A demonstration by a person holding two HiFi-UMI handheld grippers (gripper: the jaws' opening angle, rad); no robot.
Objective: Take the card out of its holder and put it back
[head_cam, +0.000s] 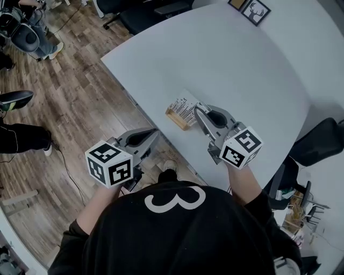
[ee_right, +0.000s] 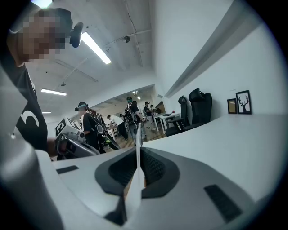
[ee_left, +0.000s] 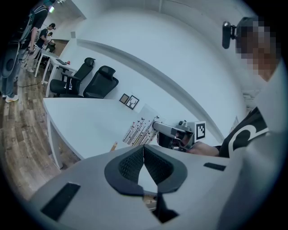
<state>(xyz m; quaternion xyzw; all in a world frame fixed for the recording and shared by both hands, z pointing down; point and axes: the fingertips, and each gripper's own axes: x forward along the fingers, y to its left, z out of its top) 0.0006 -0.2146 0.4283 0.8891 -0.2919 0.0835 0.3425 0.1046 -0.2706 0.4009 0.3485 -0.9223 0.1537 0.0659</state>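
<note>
Clenching right tongs [ee_right: 137,152] on one printed card [head_cam: 184,106], gripping its right-hand end. Holding left tongs [ee_left: 143,147] pressed together on nothing, hovering just off the counter [head_cam: 242,70] edge. Standing the card on its long edge at one wooden holder [head_cam: 177,119], long axis running along the holder, printed face facing the left tongs. Showing two picture frames [head_cam: 248,7] at the counter's far edge.

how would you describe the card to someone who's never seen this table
Start at the big white table and go to its near edge, in front of the person. There a small wooden holder sits, and the card is the thin white sheet at it, printed with fine dark lines and pinched by the right gripper.
</note>
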